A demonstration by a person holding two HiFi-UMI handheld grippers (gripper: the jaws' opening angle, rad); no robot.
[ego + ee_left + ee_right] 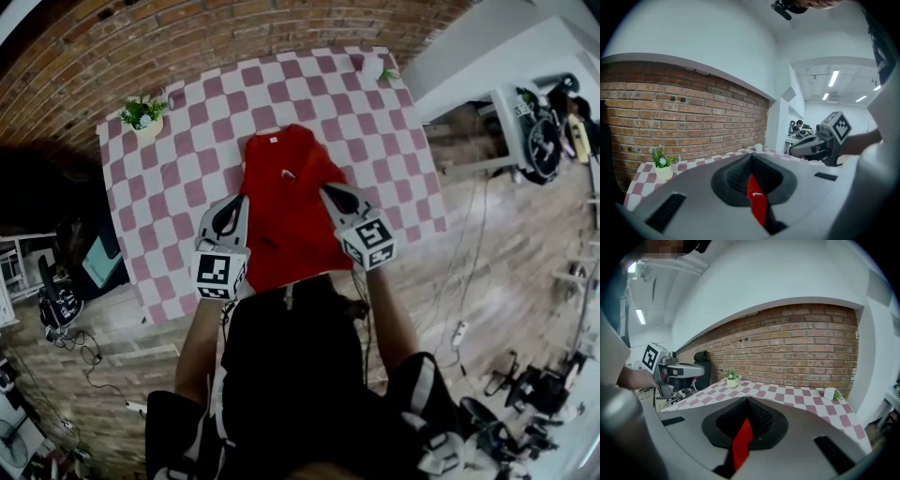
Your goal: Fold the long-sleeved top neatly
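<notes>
Together, left tongs [235, 202] and right tongs [329, 191] pinch one top [284, 167].

Research laboratory dressed as a home corner: a brick wall [187, 47] and checked tablecloth [394, 141] stood amid loose floor cables [84, 349], equipment stands [539, 131], ceiling strip lights [833, 78] and office desks [796, 137] where a person [799, 124] sat

The red long-sleeved top [284, 211] lies lengthwise on the checked desk [187, 164], collar at the far end. Its side edges are pinched by the left gripper [231, 208] and the right gripper [330, 194].
</notes>
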